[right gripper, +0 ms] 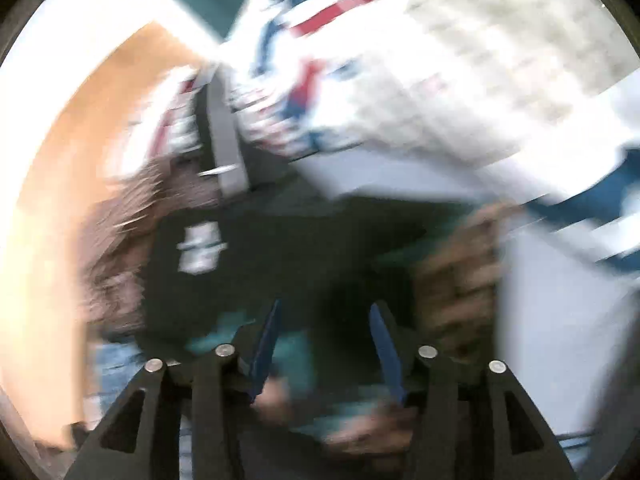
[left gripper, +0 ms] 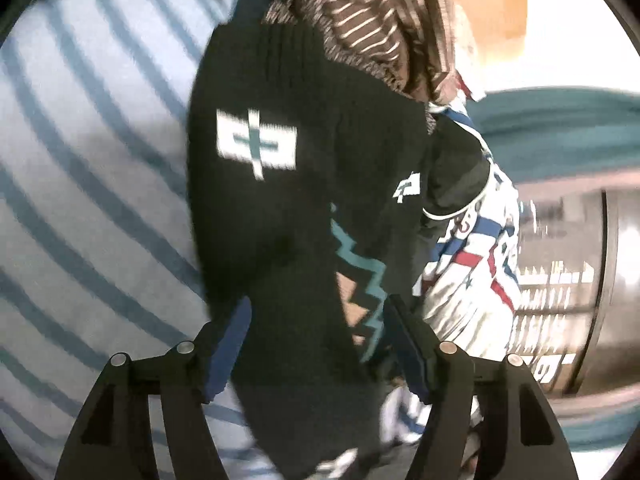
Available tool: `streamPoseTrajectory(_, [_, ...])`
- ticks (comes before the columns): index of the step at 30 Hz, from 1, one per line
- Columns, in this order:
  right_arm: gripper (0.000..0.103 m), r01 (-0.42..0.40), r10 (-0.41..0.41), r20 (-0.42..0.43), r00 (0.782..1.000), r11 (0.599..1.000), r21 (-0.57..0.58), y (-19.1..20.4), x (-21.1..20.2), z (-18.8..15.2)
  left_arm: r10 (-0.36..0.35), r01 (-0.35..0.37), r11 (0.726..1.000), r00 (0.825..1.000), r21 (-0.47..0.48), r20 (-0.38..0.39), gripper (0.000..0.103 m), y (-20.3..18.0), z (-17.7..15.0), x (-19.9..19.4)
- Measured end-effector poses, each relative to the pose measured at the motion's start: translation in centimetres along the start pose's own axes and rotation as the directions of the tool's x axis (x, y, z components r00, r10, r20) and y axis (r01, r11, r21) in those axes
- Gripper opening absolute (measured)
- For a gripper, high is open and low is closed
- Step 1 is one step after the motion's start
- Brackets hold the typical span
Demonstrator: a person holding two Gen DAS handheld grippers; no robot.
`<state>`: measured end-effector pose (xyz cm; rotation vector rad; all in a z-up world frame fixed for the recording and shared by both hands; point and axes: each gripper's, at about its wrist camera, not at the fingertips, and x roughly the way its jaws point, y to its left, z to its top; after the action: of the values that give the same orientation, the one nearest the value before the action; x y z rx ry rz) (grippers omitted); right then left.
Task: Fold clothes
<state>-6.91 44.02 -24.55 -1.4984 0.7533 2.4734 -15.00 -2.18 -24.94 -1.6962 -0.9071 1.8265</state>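
A black knit sweater (left gripper: 280, 208) with a white and teal emblem and a teal zigzag lies on a pile of clothes. My left gripper (left gripper: 318, 324) hangs over its lower part, jaws wide apart, the sweater's cloth showing between the blue pads, which do not press on it. The right wrist view is badly blurred. There my right gripper (right gripper: 326, 336) is open above the same black sweater (right gripper: 280, 248), with dark and teal cloth beneath the gap.
A brown striped garment (left gripper: 372, 12) lies beyond the sweater. A white jersey (left gripper: 472, 264) with blue and red bands sits to its right. A pale blue striped sheet (left gripper: 80, 160) covers the left. Teal fabric (left gripper: 560, 128), a dark printed cylinder (left gripper: 580, 280) and an orange-brown wooden surface (right gripper: 80, 120) border the pile.
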Motion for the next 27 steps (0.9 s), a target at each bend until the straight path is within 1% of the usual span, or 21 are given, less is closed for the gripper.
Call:
streamPoseTrajectory(2, [0.064,0.109,-0.112,-0.025,0.993,0.989,-0.098,-0.1,0.3,1.7,0.03,-0.03,0.997,1.0,-0.072,0.004,0.069,-0.8,-1.0,1.2])
streamPoseTrajectory(3, [0.064,0.152,-0.16,-0.036,0.986,0.975,-0.16,0.0,0.8,2.5,0.046,-0.045,0.993,0.999,-0.107,0.005,0.069,-1.3,-1.5,1.7])
streamPoseTrajectory(4, [0.064,0.184,-0.2,-0.046,0.979,0.955,-0.234,0.5,1.5,3.2,0.057,-0.057,0.991,0.998,-0.124,-0.005,0.069,-1.8,-1.9,2.6])
streamPoseTrajectory(6, [0.064,0.239,-0.283,-0.065,0.957,0.895,-0.378,1.3,3.1,4.5,0.069,-0.073,0.984,0.997,-0.162,-0.025,0.069,-2.5,-2.9,4.2])
streamPoseTrajectory(7, [0.065,0.259,-0.328,-0.083,0.941,0.857,-0.446,1.5,4.0,4.9,0.066,-0.071,0.979,0.997,-0.193,-0.031,0.069,-2.5,-3.6,4.8])
streamPoseTrajectory(8, [0.064,0.267,-0.364,-0.103,0.926,0.822,-0.503,1.7,5.0,5.2,0.066,-0.072,0.975,0.997,-0.212,-0.035,0.069,-2.5,-4.0,5.2])
streamPoseTrajectory(9, [0.064,0.267,-0.39,-0.123,0.912,0.796,-0.543,1.9,5.9,5.4,0.073,-0.08,0.969,0.997,-0.234,-0.041,0.069,-2.4,-4.6,5.6])
streamPoseTrajectory(10, [0.064,0.259,-0.403,-0.134,0.905,0.775,-0.576,2.1,6.7,5.7,0.077,-0.085,0.965,0.996,-0.247,-0.043,0.069,-2.4,-5.0,5.9])
streamPoseTrajectory(12, [0.066,0.234,-0.397,-0.141,0.907,0.752,-0.616,2.5,7.8,6.1,0.075,-0.082,0.965,0.996,-0.247,-0.037,0.069,-2.2,-5.8,6.1])
streamPoseTrajectory(13, [0.069,0.233,-0.404,-0.146,0.903,0.745,-0.626,2.5,8.4,6.2,0.075,-0.081,0.966,0.997,-0.247,-0.033,0.069,-2.2,-6.2,6.2])
streamPoseTrajectory(14, [0.068,0.239,-0.418,-0.151,0.896,0.739,-0.63,2.5,8.9,6.3,0.078,-0.084,0.968,0.996,-0.237,-0.034,0.069,-2.2,-6.4,6.2])
streamPoseTrajectory(15, [0.068,0.239,-0.416,-0.151,0.897,0.743,-0.625,2.6,9.0,6.1,0.081,-0.087,0.97,0.996,-0.226,-0.035,0.069,-2.2,-6.6,6.1])
streamPoseTrajectory(18, [0.068,0.217,-0.356,-0.133,0.925,0.782,-0.584,2.8,8.0,5.1,0.092,-0.098,0.984,0.995,-0.149,-0.048,0.069,-2.8,-6.8,5.2])
streamPoseTrajectory(20, [0.068,0.199,-0.327,-0.13,0.936,0.797,-0.571,3.1,7.0,3.8,0.108,-0.111,0.989,0.994,-0.097,-0.03,0.069,-3.4,-7.0,3.9])
streamPoseTrajectory(23, [0.068,0.171,-0.301,-0.129,0.945,0.791,-0.588,3.9,4.8,1.5,0.114,-0.114,0.993,0.993,-0.032,-0.007,0.069,-4.3,-7.8,1.6])
streamPoseTrajectory(27, [0.068,0.111,-0.25,-0.142,0.958,0.778,-0.619,4.9,0.8,-1.2,0.119,-0.12,0.992,0.992,0.023,0.04,0.069,-5.4,-10.2,-2.8])
